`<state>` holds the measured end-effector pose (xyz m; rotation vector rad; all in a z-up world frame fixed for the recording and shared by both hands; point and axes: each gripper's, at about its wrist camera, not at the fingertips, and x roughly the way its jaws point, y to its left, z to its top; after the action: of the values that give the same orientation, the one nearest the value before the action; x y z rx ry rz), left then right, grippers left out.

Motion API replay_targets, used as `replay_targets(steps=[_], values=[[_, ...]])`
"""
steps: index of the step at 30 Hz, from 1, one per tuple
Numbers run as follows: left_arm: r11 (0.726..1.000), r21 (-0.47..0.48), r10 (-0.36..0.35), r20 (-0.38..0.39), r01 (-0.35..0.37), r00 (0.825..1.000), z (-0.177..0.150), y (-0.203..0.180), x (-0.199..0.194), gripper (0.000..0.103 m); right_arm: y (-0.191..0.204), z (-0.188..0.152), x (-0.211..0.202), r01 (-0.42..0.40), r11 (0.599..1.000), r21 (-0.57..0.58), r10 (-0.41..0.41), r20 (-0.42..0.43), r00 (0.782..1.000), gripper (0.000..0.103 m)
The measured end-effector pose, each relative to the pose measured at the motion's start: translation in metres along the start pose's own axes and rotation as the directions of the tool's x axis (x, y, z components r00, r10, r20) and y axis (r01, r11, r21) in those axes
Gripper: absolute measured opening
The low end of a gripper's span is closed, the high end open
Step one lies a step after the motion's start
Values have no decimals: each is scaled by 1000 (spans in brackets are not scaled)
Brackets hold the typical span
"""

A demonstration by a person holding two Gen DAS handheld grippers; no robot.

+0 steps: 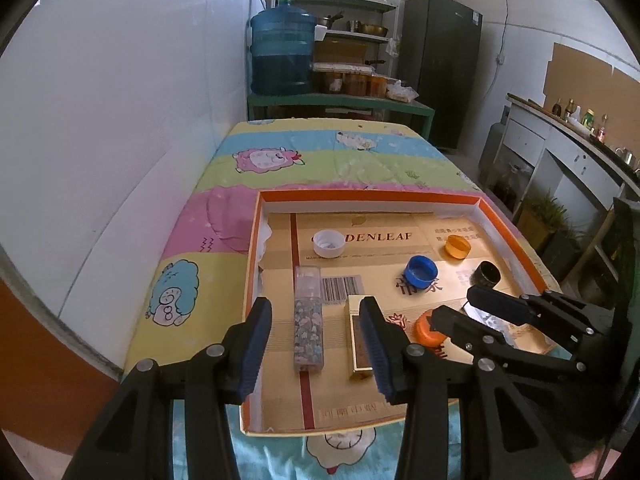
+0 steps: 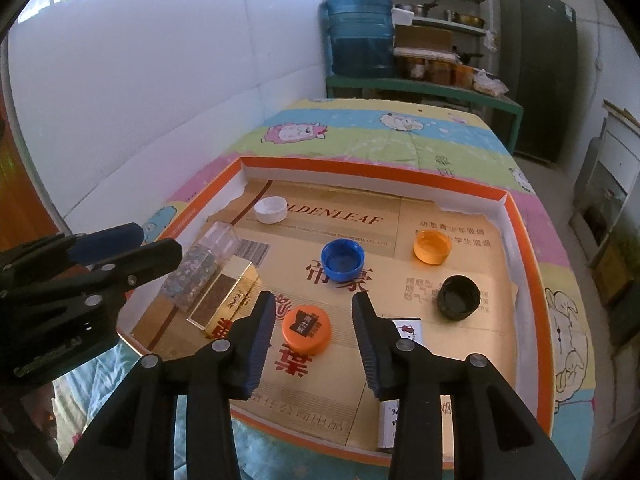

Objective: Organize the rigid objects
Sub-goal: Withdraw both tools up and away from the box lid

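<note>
Likely handling: every piece in the tray [image 2: 520,216] looks light, hard and smooth, so nothing should crush, though the glossy ones may slide on the printed cardboard lining.
Orange lid [image 2: 306,328]: flat, round, top side up with a dark label; it sits right in front of the right tool [image 2: 314,326], between its fingers in that view. Best taken across the rim, which is low, so the pads would need to come down close to the cardboard.
Blue cap [image 2: 343,260]: open side up, near the middle of the tray; its wall is taller and offers an easier pinch.
Amber cap [image 2: 432,246] and black cap [image 2: 458,297]: both open side up, toward the right wall, well apart from each other.
White cap [image 2: 271,209]: open side up, near the far left corner.
Patterned clear case [image 1: 307,320]: long, narrow, lying flat by the left wall; probably slippery plastic, best held across its short width.
Gold box [image 1: 360,338]: lies just beside the case, stiff with square edges; partly hidden by a finger in the left view.
Small white box [image 2: 408,330]: near the front right, mostly behind the right tool.
Left tool [image 1: 316,344]: spread wide, holding nothing, above the case and gold box.
Right tool: spread wide, empty.
Setting: the tray rests on a cartoon-print quilt [image 1: 280,160].
</note>
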<state>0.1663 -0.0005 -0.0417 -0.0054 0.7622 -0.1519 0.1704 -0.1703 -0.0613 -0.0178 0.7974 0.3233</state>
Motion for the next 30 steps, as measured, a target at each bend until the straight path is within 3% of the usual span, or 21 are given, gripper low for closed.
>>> replay_targets(steps=[12,30], values=[[1000,-16,5,36,-4,999,-9,1,-31,45,5,-5,-34,29,1000,8,-29,18,999,41],[998,-43,-44,43,46,998,-42,4,-74,45,18,-42,-95,92,995,32,-92,13,996,41]])
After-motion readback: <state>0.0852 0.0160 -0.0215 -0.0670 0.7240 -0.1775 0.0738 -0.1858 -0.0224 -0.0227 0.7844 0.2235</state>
